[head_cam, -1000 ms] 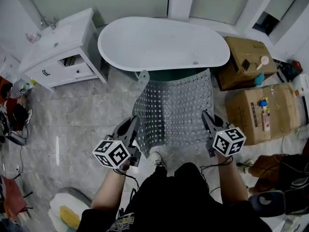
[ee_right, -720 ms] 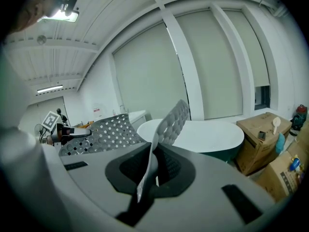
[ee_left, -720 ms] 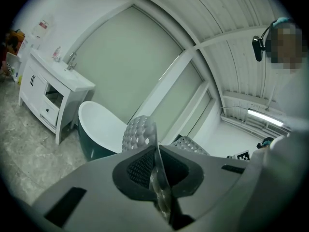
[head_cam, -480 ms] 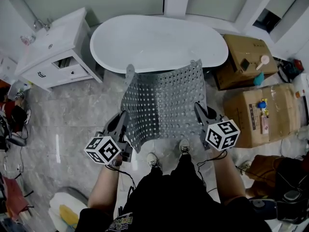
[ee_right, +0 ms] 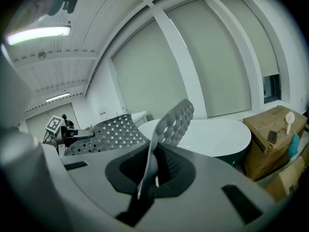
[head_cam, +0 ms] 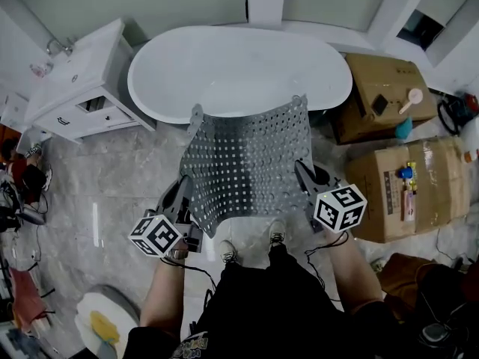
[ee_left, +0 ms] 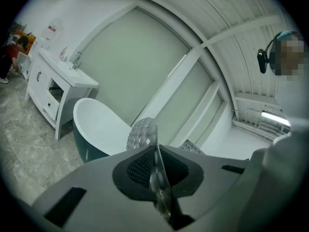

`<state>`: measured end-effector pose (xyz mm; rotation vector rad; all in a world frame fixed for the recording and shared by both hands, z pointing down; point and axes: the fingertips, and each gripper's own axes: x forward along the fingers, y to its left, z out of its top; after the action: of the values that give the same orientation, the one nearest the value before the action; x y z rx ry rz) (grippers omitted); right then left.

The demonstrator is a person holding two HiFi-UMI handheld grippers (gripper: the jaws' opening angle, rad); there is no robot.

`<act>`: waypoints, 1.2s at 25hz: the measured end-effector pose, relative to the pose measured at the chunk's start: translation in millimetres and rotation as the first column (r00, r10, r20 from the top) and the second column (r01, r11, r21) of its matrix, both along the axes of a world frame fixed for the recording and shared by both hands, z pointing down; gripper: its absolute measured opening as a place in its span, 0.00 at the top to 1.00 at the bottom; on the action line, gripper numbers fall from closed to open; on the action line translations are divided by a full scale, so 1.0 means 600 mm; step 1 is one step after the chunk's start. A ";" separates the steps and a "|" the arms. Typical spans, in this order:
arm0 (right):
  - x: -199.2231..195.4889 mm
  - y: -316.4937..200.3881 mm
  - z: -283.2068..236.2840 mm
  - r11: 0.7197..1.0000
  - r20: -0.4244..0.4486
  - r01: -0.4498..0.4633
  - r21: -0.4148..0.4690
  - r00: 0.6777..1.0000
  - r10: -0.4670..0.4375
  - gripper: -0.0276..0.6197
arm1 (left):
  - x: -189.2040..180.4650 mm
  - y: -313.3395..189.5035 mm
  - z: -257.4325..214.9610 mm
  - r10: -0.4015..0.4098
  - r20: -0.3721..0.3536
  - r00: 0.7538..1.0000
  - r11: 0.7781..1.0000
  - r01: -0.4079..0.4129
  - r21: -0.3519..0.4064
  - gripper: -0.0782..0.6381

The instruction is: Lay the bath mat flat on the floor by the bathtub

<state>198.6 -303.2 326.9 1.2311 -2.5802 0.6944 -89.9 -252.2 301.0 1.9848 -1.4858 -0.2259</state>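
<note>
Black short-sleeved tee (head_cam: 284, 316), yellowish print (head_cam: 191, 344) low on the front, black trousers (head_cam: 258, 269), white sneakers (head_cam: 227, 252). Left gripper (head_cam: 184, 189) and right gripper (head_cam: 301, 173): grey shells, dark mesh-textured pads (ee_left: 139, 168), each with a white cube (head_cam: 157, 235) bearing black square markers. Thin black cables (head_cam: 188, 266) hang off both.

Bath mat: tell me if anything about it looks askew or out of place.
The bath mat is not flat on the floor: it hangs between the left gripper and right gripper, each shut on a side edge, and its far left corner curls out of line near the bathtub.
</note>
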 end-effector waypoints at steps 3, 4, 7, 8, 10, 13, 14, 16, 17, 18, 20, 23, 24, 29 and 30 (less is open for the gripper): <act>0.036 -0.025 0.019 1.000 -0.006 0.021 -0.006 1.000 -0.021 0.91 | 0.037 -0.018 0.016 -0.019 0.009 1.000 1.000 0.020 -0.010 0.85; 0.045 -0.033 0.025 1.000 -0.008 0.028 -0.007 1.000 -0.028 0.91 | 0.048 -0.023 0.021 -0.025 0.012 1.000 1.000 0.025 -0.014 0.85; 0.067 -0.052 0.044 0.999 -0.018 0.044 -0.010 0.999 -0.044 0.91 | 0.077 -0.036 0.036 -0.040 0.020 0.999 0.999 0.041 -0.027 0.85; 0.074 -0.058 0.051 0.999 -0.021 0.047 -0.012 0.999 -0.047 0.91 | 0.085 -0.040 0.041 -0.045 0.021 0.999 0.998 0.046 -0.031 0.85; 0.086 -0.067 0.067 0.998 -0.023 0.052 -0.020 0.998 -0.052 0.91 | 0.101 -0.049 0.050 -0.052 0.028 0.998 0.998 0.053 -0.040 0.85; 0.100 -0.074 0.095 0.997 -0.035 0.069 -0.027 0.997 -0.070 0.91 | 0.119 -0.059 0.069 -0.060 0.040 0.997 0.997 0.062 -0.048 0.85; 0.106 -0.076 0.106 0.997 -0.040 0.074 -0.029 0.996 -0.075 0.91 | 0.125 -0.061 0.076 -0.062 0.043 0.997 0.997 0.064 -0.051 0.85; 0.118 -0.079 0.128 0.997 -0.045 0.074 -0.038 0.996 -0.076 0.91 | 0.136 -0.062 0.094 -0.065 0.054 0.996 0.996 0.068 -0.062 0.85; 0.123 -0.080 0.138 0.997 -0.046 0.071 -0.043 0.996 -0.073 0.91 | 0.140 -0.063 0.104 -0.064 0.062 0.996 0.995 0.068 -0.070 0.85; 0.126 -0.082 0.149 0.997 -0.048 0.066 -0.048 0.997 -0.069 0.91 | 0.143 -0.064 0.114 -0.061 0.072 0.996 0.995 0.066 -0.078 0.85; 0.128 -0.086 0.170 0.997 -0.051 0.054 -0.057 0.997 -0.057 0.91 | 0.143 -0.068 0.134 -0.050 0.089 0.995 0.994 0.058 -0.091 0.85; 0.122 -0.092 0.205 0.997 -0.059 0.033 -0.072 0.998 -0.037 0.91 | 0.132 -0.080 0.169 -0.028 0.117 0.993 0.994 0.040 -0.103 0.85; 0.119 -0.094 0.219 0.997 -0.064 0.026 -0.076 0.997 -0.031 0.91 | 0.126 -0.084 0.182 -0.022 0.127 0.992 0.994 0.036 -0.105 0.85; 0.103 -0.097 0.291 0.997 -0.100 -0.012 -0.081 0.995 0.004 0.91 | 0.098 -0.094 0.265 0.011 0.182 0.983 0.992 0.012 -0.122 0.85; 0.098 -0.098 0.305 0.997 -0.106 -0.022 -0.080 0.994 0.013 0.91 | 0.091 -0.097 0.282 0.019 0.192 0.981 0.992 0.006 -0.127 0.85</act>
<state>257.4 -361.7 509.6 1.2323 -2.4343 0.7098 -35.1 -310.4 470.3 1.9529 -1.5720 0.0649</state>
